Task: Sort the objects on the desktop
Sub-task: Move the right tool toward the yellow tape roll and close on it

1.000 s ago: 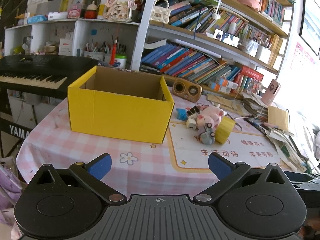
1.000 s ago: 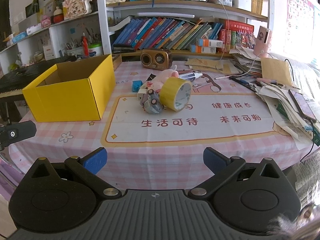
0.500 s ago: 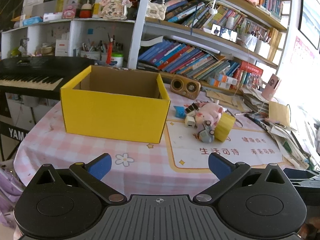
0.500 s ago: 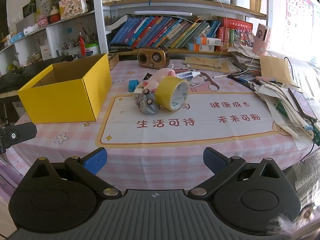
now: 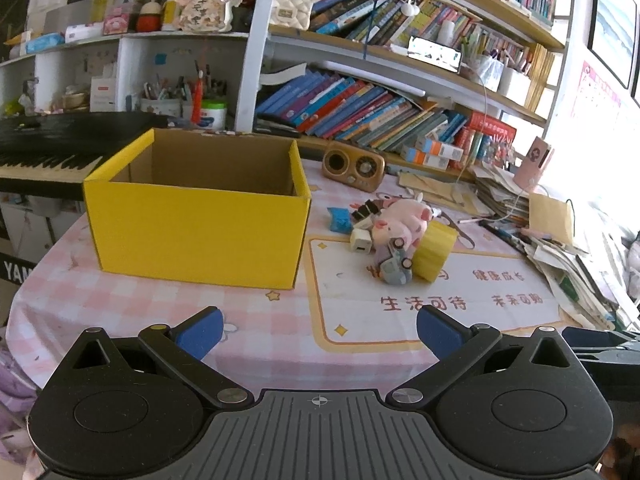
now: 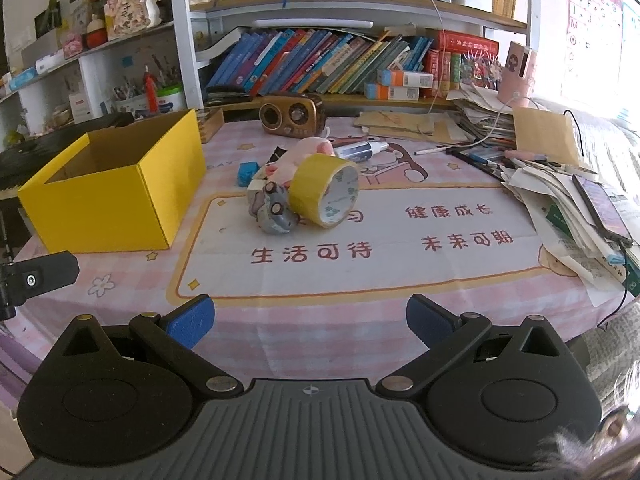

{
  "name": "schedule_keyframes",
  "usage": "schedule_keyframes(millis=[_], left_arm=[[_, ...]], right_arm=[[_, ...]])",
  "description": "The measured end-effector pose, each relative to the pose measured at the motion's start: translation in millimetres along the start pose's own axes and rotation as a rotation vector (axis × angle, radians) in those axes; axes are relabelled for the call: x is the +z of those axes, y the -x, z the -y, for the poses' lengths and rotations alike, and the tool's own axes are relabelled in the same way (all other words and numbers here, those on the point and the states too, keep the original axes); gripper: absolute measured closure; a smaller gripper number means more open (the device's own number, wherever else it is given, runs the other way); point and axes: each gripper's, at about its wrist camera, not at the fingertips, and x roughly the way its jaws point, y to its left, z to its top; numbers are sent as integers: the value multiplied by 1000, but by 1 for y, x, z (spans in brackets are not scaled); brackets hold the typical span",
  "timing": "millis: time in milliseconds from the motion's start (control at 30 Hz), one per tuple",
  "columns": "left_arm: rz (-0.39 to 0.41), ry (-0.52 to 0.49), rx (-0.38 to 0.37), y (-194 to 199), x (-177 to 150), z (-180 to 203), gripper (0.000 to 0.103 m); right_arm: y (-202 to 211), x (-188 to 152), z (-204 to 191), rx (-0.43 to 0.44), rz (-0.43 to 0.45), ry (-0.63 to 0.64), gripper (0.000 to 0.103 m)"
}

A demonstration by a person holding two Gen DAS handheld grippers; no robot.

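Note:
An open yellow cardboard box (image 5: pixel 200 232) (image 6: pixel 112 204) stands on the left of the table. Beside it lies a small pile: a yellow tape roll (image 6: pixel 326 192) (image 5: pixel 434 250), a pink plush pig (image 5: pixel 400 224) (image 6: pixel 308 156), a grey toy car (image 6: pixel 274 210) (image 5: pixel 394 266), a white charger cube (image 5: pixel 360 242) and a blue block (image 6: pixel 246 172) (image 5: pixel 339 219). My left gripper (image 5: pixel 318 330) is open and empty near the table's front edge. My right gripper (image 6: pixel 310 320) is open and empty, well short of the pile.
A brown retro radio (image 6: pixel 291 114) and a spray bottle (image 6: pixel 360 150) lie behind the pile. Stacks of papers (image 6: pixel 568 200) and a phone (image 6: pixel 602 208) crowd the right side. A keyboard piano (image 5: pixel 44 152) stands left. Bookshelves (image 5: pixel 380 112) rise behind the table.
Both grippers have drawn back and lifted slightly; the box and pile sit a little further off in both views. Nothing on the table has moved.

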Motion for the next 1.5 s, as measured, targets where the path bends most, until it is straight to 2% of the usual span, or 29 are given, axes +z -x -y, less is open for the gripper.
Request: schedule_keyframes(millis=[767,1100,1500], left_arm=[[-55,-66,-11,-58,19,52,0],[-50,-73,-23,-79,27,82,0],[-52,-35,47,-92,32,104,0]], right_arm=[[-55,34,45,31,-66,4,0],[-75,50,75,47,-69,7,0],[-96,68,104,117,-78,32,0]])
